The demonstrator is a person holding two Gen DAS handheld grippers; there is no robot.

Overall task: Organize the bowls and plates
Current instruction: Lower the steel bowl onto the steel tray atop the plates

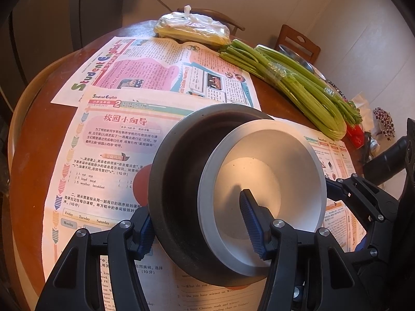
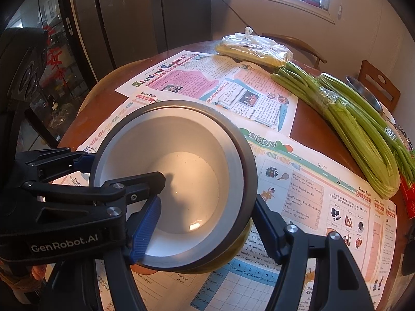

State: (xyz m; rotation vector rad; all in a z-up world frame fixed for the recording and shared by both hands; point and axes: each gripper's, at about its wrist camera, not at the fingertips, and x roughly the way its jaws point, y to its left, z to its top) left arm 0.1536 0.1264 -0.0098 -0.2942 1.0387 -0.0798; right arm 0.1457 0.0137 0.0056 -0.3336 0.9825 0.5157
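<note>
A bowl (image 1: 259, 171) (image 2: 181, 171), white inside with a grey rim, sits tilted inside a larger dark bowl (image 1: 179, 171) (image 2: 246, 181) over the newspaper-covered round table (image 1: 33, 140). My left gripper (image 1: 197, 204) (image 2: 124, 167) is shut across their left walls, one pad on the dark bowl's outside and the other inside the white bowl. On the right side, my right gripper (image 2: 206, 199) is shut the same way, its left pad inside the white bowl and its right pad on the dark bowl's outer wall. In the left wrist view only its outer finger (image 1: 334, 186) shows.
Newspaper sheets (image 1: 109, 140) (image 2: 324, 194) cover the table. Celery and green stalks (image 1: 298, 88) (image 2: 358, 134) lie along the right side, and a tied plastic bag of yellow vegetables (image 1: 192, 28) (image 2: 256, 48) at the back. A metal bowl (image 2: 365, 93) and wooden chairs (image 1: 298, 41) stand beyond them.
</note>
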